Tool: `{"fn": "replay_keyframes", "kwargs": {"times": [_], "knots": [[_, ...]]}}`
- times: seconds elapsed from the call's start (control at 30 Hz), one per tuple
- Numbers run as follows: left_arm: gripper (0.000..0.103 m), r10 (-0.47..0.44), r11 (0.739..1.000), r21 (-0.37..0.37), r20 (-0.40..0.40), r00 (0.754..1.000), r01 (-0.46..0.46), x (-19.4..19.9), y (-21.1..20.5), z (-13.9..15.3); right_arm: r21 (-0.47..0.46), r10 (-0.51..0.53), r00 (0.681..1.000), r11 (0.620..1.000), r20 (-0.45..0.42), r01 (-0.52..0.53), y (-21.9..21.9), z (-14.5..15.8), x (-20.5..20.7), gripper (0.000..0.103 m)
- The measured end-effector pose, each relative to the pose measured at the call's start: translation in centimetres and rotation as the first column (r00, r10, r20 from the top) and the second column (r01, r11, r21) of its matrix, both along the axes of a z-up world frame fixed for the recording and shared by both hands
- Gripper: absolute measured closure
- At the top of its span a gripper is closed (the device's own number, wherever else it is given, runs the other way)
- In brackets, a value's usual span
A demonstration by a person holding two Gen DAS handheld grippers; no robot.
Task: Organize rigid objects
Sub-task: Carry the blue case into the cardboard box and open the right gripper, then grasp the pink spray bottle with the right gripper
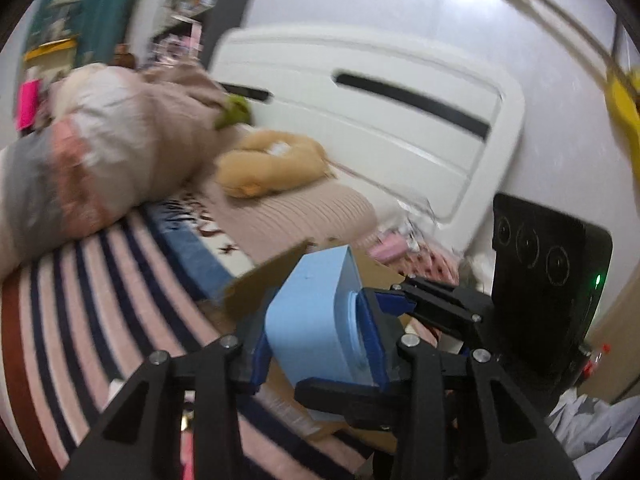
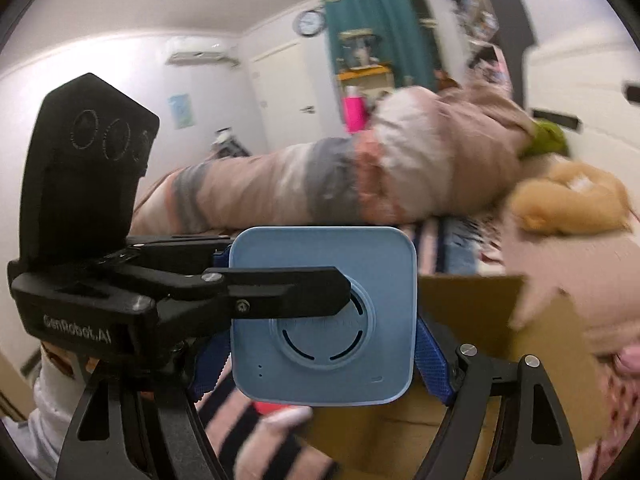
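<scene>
A light blue box-shaped device (image 1: 316,320) with rounded corners and a round vent on one face (image 2: 324,328) is held in the air by both grippers. My left gripper (image 1: 316,336) is shut on its two sides with the blue pads. My right gripper (image 2: 320,344) is shut on it too, blue pads against its left and right edges. The left gripper's finger (image 2: 280,292) crosses the vented face in the right wrist view. The right gripper's body (image 1: 548,280) shows beyond the device in the left wrist view. An open cardboard box (image 2: 500,328) stands just behind and below the device.
A bed with a striped cover (image 1: 80,300) holds a rolled quilt (image 1: 104,152), a tan plush toy (image 1: 272,168) and a pink pillow (image 1: 304,216). A white headboard (image 1: 360,112) stands behind. The cardboard flap (image 1: 264,280) rises beside the device.
</scene>
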State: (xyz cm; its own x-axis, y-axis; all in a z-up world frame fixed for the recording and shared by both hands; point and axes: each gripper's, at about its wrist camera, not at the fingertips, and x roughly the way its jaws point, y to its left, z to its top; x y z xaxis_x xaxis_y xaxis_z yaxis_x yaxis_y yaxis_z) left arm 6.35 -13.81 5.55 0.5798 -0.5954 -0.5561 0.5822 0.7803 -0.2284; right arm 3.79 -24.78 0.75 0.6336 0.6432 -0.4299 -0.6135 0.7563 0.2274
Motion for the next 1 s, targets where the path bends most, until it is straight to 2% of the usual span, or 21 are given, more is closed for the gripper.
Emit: {"fn": "replay_keyframes", "kwargs": {"times": [0.13,0.3,0.37,0.43,0.6,0.73,0.87,1.0], "knots": [[0.067,-0.103,0.990,0.091,-0.087,0.991,0.111,2.3,-5.6,-1.6,-0.035,-0.065,0.993,0.997,-0.100,0.062,-4.5,-1.4,1.4,0.026],[0.063,-0.119,0.974,0.172,-0.161,0.980,0.146,3.9,-8.3,-4.1,-0.130,-0.086,0.976,0.990,-0.199,0.061,-6.8,-3.9,2.9,0.026],[0.057,-0.109,0.968,0.205,-0.178,0.978,0.145,4.5,-8.6,-4.8,-0.168,-0.095,0.973,0.984,-0.213,0.059,-6.8,-4.5,3.6,0.025],[0.038,-0.083,0.964,0.236,-0.176,0.981,0.124,4.7,-8.4,-5.2,-0.212,-0.114,0.970,0.975,-0.213,0.069,-6.5,-4.7,3.5,0.024],[0.035,-0.009,0.976,0.217,-0.134,0.991,0.038,4.2,-5.0,-3.7,-0.232,-0.160,0.968,0.966,-0.191,0.114,-6.1,-4.6,3.3,0.020],[0.035,0.085,0.972,0.227,-0.074,0.994,-0.067,2.9,-1.2,-2.2,-0.192,-0.125,0.982,0.977,-0.143,0.096,-4.9,-2.7,2.0,0.020],[0.035,0.195,0.949,0.257,-0.017,0.981,-0.184,0.5,3.9,-1.5,-0.133,-0.040,0.997,0.991,-0.065,0.031,-2.2,-0.3,-0.4,0.020],[0.030,0.273,0.917,0.294,0.036,0.961,-0.271,-1.8,9.0,-2.6,-0.106,0.065,0.997,0.992,-0.038,-0.069,2.7,1.0,-2.6,0.020]]}}
